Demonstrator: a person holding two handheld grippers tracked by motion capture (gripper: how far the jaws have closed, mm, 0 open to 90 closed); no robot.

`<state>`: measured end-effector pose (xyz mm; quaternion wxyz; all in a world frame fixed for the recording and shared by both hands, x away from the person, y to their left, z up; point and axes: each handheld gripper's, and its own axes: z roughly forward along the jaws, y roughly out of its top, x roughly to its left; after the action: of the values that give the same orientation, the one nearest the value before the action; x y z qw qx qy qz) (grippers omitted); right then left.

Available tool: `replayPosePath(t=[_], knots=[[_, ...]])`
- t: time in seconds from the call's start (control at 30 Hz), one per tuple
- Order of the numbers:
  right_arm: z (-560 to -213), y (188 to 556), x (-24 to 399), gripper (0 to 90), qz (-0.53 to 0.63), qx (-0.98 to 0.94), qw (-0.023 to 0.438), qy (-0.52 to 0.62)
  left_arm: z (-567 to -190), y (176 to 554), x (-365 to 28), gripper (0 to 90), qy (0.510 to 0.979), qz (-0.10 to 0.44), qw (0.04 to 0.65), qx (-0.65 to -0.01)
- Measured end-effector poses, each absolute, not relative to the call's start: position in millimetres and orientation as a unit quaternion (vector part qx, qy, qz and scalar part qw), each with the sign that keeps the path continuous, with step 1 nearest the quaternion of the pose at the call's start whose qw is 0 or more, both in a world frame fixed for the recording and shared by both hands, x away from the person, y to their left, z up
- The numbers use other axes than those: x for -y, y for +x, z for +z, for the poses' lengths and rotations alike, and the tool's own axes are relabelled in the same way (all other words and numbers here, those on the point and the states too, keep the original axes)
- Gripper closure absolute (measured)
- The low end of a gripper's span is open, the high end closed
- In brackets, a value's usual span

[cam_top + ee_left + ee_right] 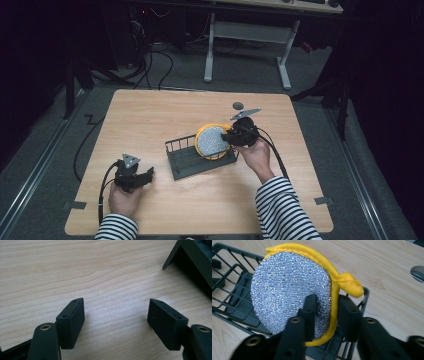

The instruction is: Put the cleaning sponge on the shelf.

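Observation:
A round scrubber (212,141), silver mesh face with a yellow rim, stands on edge in the right end of a black wire rack (186,169). In the right gripper view the scrubber (287,285) leans in the rack (227,290), and my right gripper (328,298) straddles its lower right edge, one jaw over the silver face and one behind the yellow rim, parted and not pinching it. From above, the right gripper (231,137) sits at the scrubber's right side. My left gripper (149,175) rests near the table's front left, open over bare wood (115,307).
A small grey disc (238,105) lies on the wooden table (150,115) behind the rack, also at the right edge (418,273) of the right gripper view. A corner of the rack (185,255) shows ahead of the left jaws. Cables and a desk frame stand beyond the table.

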<state>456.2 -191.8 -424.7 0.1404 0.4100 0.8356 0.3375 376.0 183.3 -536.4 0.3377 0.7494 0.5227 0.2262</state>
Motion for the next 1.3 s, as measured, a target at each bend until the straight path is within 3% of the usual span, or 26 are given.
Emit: replayPosePath(t=[0.13, 0.33, 0.9, 1.3], knots=[[-417.2, 452.1, 196.5, 55.4, 0.352, -0.828, 0.148, 0.411, -536.4, 376.0, -183.4, 30.5, 0.749, 0.226, 0.338, -0.523], [-404.8, 445.7, 210.6, 52.4, 0.366, -0.815, 0.155, 0.422, -536.4, 376.0, -183.3, 30.5, 0.749, 0.226, 0.339, -0.523], [-397.5, 407.2, 273.0, 53.2, 0.426, -0.751, 0.183, 0.471, -536.4, 376.0, -183.4, 30.6, 0.749, 0.226, 0.338, -0.523], [-407.0, 389.9, 291.5, 55.6, 0.413, -0.750, 0.186, 0.481, -536.4, 376.0, -183.2, 30.2, 0.749, 0.226, 0.339, -0.523]])
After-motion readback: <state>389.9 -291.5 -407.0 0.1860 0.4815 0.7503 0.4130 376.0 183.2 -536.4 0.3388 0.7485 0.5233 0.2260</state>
